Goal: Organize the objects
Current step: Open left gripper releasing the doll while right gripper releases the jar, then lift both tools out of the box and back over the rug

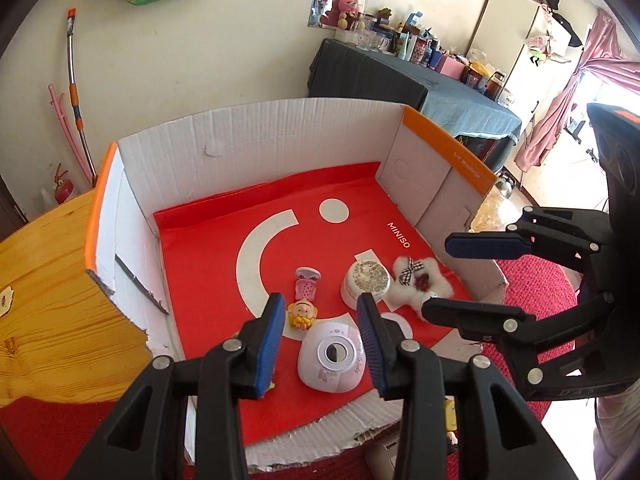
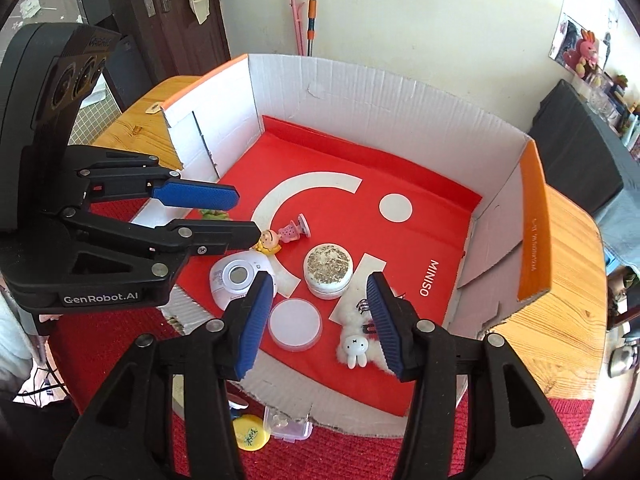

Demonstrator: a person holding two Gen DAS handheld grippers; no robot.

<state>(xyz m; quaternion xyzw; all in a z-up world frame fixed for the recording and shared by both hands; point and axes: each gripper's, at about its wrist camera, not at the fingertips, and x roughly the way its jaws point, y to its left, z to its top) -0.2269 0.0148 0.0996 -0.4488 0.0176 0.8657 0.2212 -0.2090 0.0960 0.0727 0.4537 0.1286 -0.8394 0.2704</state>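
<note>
Both tools hang above the front of the cardboard box (image 2: 400,92), which stands on a wooden table (image 2: 568,280) and serves as the place where the small things are gathered. The left gripper (image 1: 320,340) is spread apart with nothing between its blue pads; below it, near the box's front edge, lies the white camera (image 1: 332,360), lens up. The right gripper (image 2: 320,320) is likewise parted and empty, and under it, also near the front edge, sit a round white lid (image 2: 295,324) and a fluffy white hair clip (image 2: 360,344) with a small rabbit face and a checked bow.

Just behind the lid, toward the box's middle, stands a round jar (image 2: 329,270) with a speckled top. Left of the jar lies a small doll (image 2: 280,238) with a yellow body and pink base, on its side. All of these rest on the red paper (image 2: 360,160) lining the box floor, clustered in its front half, which suggests they are dropped in from the open front rather than arranged.

Outside the box, just in front of its torn edge, a yellow cap (image 2: 250,432) and a small clear case (image 2: 288,424) wait on the red cloth (image 2: 500,440), probably next in line.
</note>
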